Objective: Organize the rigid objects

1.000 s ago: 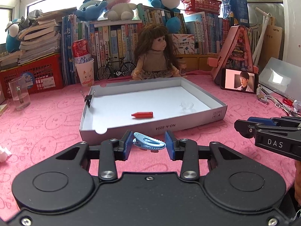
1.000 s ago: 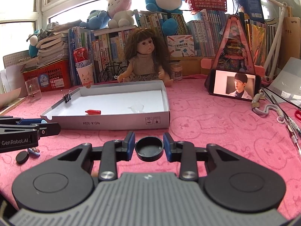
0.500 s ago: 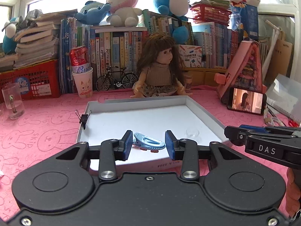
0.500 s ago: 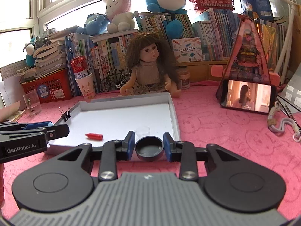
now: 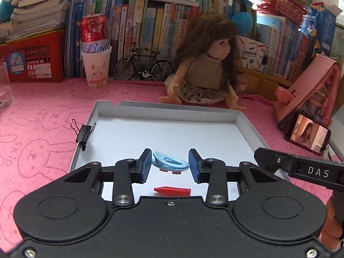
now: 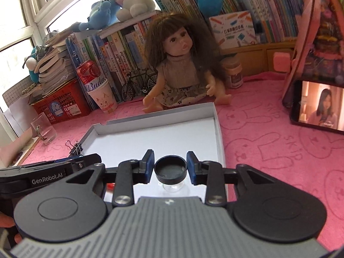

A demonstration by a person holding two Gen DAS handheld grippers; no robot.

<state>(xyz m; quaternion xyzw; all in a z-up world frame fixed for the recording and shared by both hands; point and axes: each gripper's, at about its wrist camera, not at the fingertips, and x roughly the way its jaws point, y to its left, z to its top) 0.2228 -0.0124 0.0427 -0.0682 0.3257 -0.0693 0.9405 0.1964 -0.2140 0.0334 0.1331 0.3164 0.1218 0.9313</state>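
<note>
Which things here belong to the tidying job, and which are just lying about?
Job:
- shallow white cardboard box lid
- light blue plastic clip in left tool
- round black plastic cap in right tool
- red plastic cap in the lid
- black binder clip on the lid's wall

Lying about:
- brown-haired doll
- miniature black bicycle
- propped phone

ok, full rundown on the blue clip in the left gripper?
The blue clip is a small light-blue clip, plastic by its look, with a ridged lower edge and a slotted top. It lies roughly level, crosswise between the left gripper's blue fingers, held above the white floor of the box lid. Something reddish shows under it. The red cap lies below, apart.
</note>
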